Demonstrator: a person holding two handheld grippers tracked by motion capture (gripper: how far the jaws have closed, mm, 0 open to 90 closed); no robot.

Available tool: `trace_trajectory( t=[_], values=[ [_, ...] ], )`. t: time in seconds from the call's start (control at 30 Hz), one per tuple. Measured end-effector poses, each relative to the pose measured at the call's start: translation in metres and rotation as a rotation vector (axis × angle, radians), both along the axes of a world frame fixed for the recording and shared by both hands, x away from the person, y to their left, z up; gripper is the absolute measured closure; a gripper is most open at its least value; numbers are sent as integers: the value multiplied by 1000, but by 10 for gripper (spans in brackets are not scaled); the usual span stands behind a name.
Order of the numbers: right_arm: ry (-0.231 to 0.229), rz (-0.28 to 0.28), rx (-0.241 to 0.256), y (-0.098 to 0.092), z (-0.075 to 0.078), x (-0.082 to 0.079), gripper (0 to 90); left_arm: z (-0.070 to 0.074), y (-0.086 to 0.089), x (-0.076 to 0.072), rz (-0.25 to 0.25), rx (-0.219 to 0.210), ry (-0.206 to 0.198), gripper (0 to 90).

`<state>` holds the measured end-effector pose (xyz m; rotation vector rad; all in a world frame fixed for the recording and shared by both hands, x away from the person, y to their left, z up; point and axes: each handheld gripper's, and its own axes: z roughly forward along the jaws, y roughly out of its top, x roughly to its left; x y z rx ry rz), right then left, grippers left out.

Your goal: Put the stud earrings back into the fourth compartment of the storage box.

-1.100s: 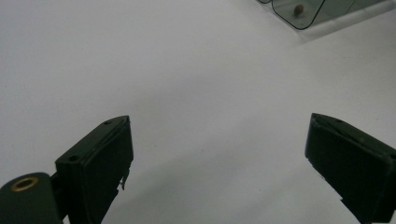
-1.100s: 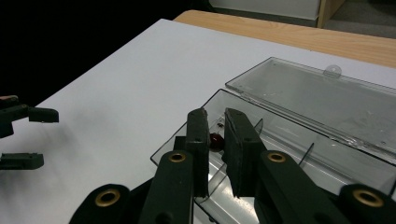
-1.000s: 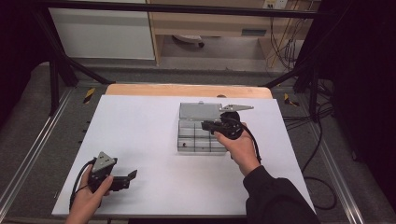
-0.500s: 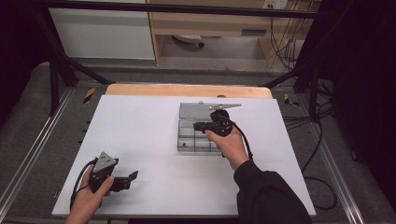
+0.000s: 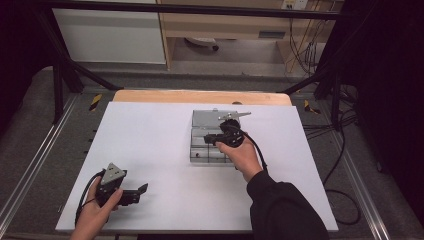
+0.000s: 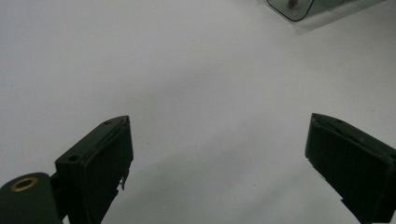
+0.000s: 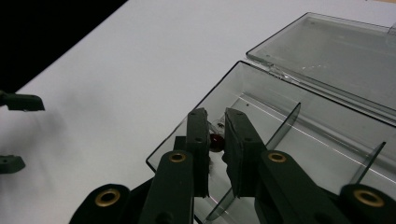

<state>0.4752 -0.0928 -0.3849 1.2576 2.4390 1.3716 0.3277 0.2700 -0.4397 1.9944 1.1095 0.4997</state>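
A clear plastic compartment box (image 5: 200,150) lies open at the table's middle, and its lid (image 7: 327,51) lies flat behind it. My right gripper (image 7: 217,135) reaches into the box's near-left compartment. Its jaws stand close together with a small dark red piece (image 7: 215,141) pinched between the pads. In the high view the right gripper (image 5: 210,139) sits over the box (image 5: 200,150), held by a hand in a dark sleeve. My left gripper (image 6: 219,154) rests low over bare white table, jaws wide apart and holding nothing. The left gripper (image 5: 140,192) is near the table's front left corner.
Thin clear dividers (image 7: 282,123) split the box into narrow compartments. The white table top (image 5: 150,140) ends in a wooden strip (image 5: 200,96) at the back. Cables (image 5: 345,165) trail off the right edge. Dark frame rails run along both sides.
My right gripper has moved left across the box, from its right part to the near-left compartment. The left gripper has stayed in place.
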Motion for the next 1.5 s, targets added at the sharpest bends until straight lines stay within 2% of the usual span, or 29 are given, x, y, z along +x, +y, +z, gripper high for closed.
trace_trajectory(
  t=[0.3,0.53,0.97,1.07,1.3,1.5],
  values=[
    [20,7,-34,6,-8,3,801,0,0,0,3,4,2,80],
    [13,22,-72,11,-12,2,801,0,-1,0,-2,3,3,80],
    [26,63,-100,23,-18,-3,792,-1,-1,0,-3,5,5,80],
    [32,66,-103,26,-20,-4,721,-1,-1,0,-3,5,4,80],
    [13,45,-99,24,-16,-6,633,0,-1,0,-4,4,4,80],
    [-4,23,-76,21,-9,-9,431,0,-1,0,-1,8,3,80]
  ],
)
